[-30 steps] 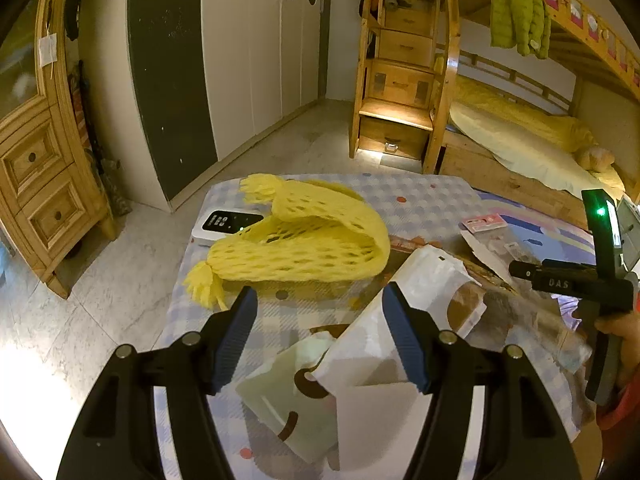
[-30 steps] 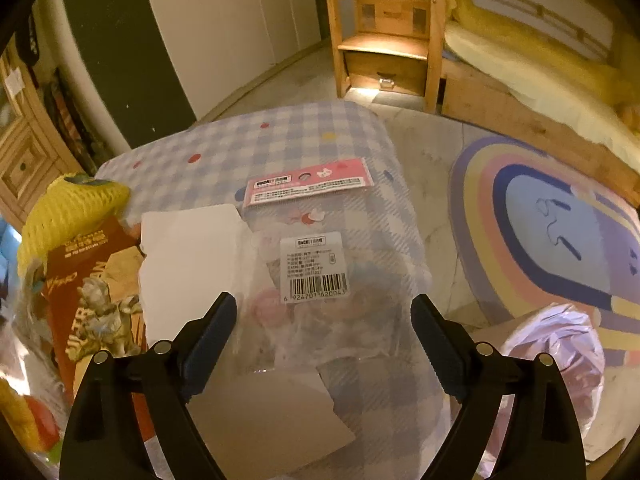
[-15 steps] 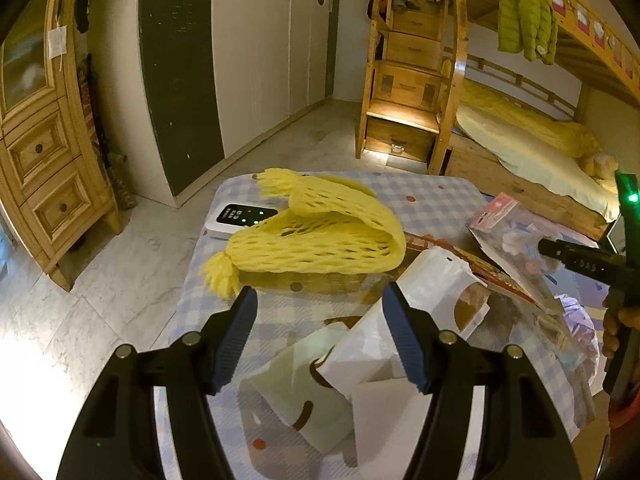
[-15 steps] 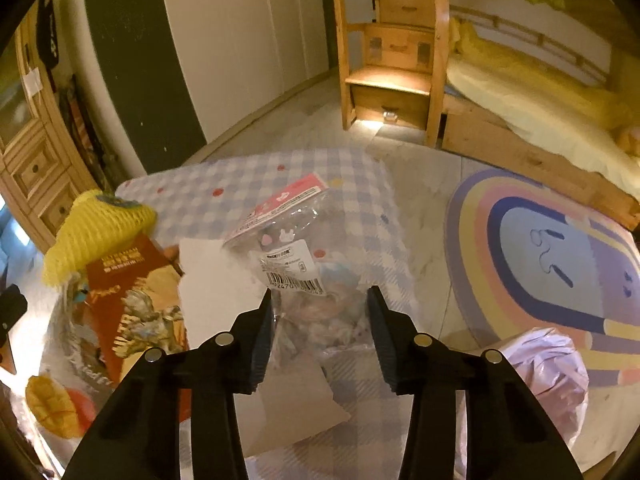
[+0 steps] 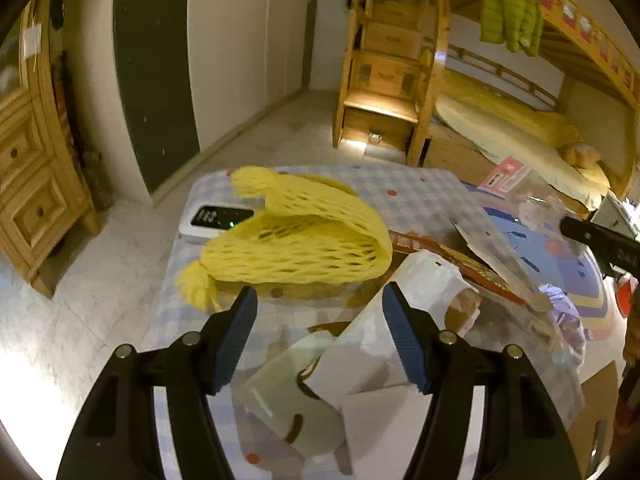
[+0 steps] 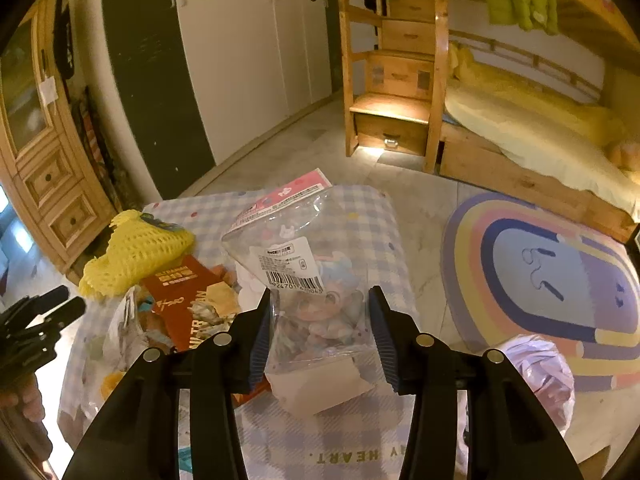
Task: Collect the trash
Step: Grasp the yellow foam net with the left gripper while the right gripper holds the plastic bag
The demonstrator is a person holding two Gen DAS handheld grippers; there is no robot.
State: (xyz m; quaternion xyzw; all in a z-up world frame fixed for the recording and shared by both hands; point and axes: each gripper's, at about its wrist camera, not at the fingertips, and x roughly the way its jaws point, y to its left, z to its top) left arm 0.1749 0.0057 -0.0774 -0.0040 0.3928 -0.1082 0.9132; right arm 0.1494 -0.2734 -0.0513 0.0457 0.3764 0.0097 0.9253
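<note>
Checked table (image 6: 360, 224) carries trash; right gripper (image 6: 318, 332) clamps clear plastic packet (image 6: 304, 264), left gripper (image 5: 320, 340) spread, holding nothing.

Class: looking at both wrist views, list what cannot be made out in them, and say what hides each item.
1. Phone, left view: right end hidden by yellow net.
2. Red box, right view: title partly covered by right gripper and clear bag.
3. Barcode label, right view: print too small.
4. Purple bag, right view: contents hidden.
</note>
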